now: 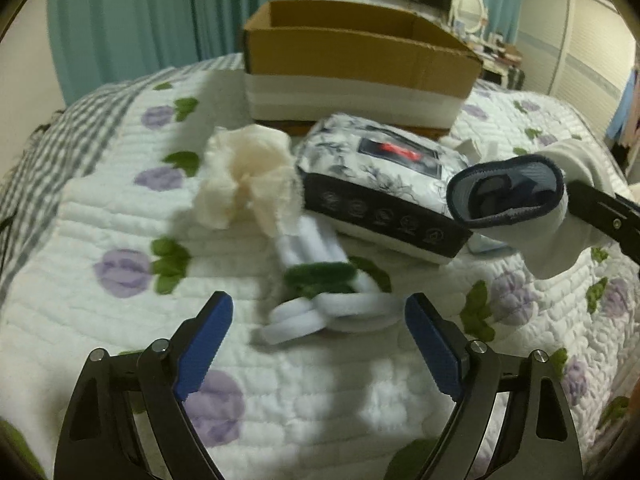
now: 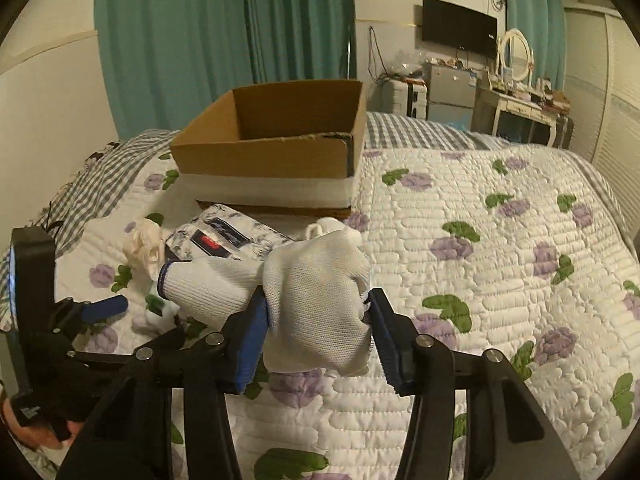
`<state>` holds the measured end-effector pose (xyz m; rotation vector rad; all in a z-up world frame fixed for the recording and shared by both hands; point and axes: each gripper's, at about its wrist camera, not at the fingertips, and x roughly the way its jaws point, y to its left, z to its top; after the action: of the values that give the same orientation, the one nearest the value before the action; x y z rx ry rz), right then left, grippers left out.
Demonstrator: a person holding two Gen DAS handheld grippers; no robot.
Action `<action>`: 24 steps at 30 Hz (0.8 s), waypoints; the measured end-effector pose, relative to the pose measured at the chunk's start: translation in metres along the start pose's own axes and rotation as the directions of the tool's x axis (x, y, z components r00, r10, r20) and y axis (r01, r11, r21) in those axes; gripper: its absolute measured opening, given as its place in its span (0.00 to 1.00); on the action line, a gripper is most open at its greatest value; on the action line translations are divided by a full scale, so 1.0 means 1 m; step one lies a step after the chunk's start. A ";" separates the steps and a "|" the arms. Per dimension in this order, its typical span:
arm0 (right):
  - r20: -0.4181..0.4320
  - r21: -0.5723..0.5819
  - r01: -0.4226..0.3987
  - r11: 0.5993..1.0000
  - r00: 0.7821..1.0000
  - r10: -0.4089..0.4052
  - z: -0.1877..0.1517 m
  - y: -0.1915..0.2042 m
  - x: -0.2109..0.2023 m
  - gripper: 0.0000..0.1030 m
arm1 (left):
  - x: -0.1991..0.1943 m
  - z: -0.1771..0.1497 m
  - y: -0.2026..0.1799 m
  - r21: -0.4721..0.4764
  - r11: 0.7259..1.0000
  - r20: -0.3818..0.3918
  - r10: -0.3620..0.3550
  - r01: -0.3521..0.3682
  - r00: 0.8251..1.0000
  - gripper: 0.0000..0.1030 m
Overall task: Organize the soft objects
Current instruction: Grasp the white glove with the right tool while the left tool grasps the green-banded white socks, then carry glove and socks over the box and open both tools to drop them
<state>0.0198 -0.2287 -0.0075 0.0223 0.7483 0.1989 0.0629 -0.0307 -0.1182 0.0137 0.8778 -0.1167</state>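
My right gripper is shut on a white knit glove with a dark blue cuff and holds it above the bed; the glove also shows in the left wrist view. My left gripper is open just above a white and green knotted soft item lying on the quilt. A cream gauzy cloth and a floral tissue pack lie beyond it. An open cardboard box stands behind them on white foam.
The bed has a white quilt with purple flowers. A grey checked blanket lies on the left. Teal curtains, a TV and a dresser stand far behind.
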 end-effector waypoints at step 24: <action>0.101 -0.017 -0.018 1.000 0.995 0.020 0.007 0.006 -0.056 0.48 | -0.072 0.009 -0.009 0.045 0.996 0.152 -0.087 0.081 0.985 0.40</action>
<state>-0.0170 -0.2326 0.0359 0.0241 0.6457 0.2203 0.0235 -0.0330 -0.0566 0.0039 0.7223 -0.2110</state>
